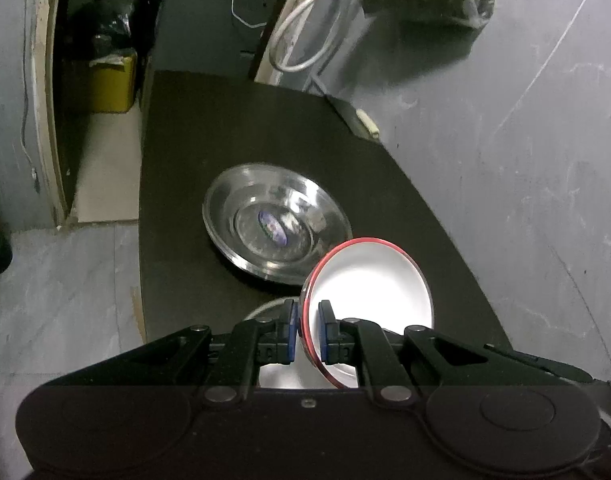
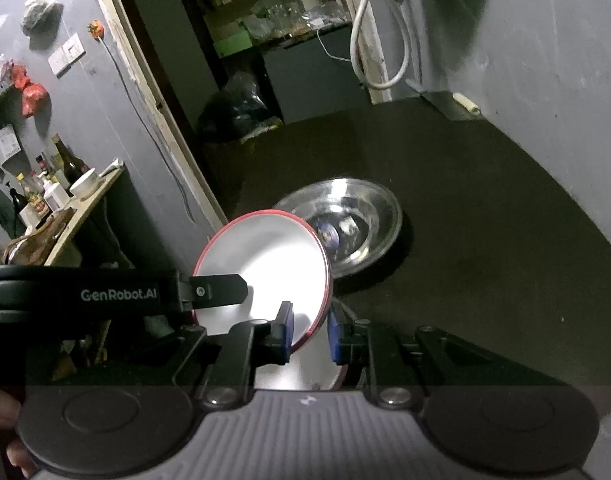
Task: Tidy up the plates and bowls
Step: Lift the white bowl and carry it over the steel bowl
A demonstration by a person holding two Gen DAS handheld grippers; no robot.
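Two tongs | left point(image 1: 308, 330) clamps tilted red-rimmed bowl point(image 1: 369, 280) | right point(image 2: 310, 330) spread around rim

Dark table point(image 1: 177, 160) with steel bowl point(image 1: 277, 228) resting near its middle.

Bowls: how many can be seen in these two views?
3: steel bowl on the table; red-rimmed bowl, tilted, in the left gripper; a third bowl, mostly hidden, beneath it.
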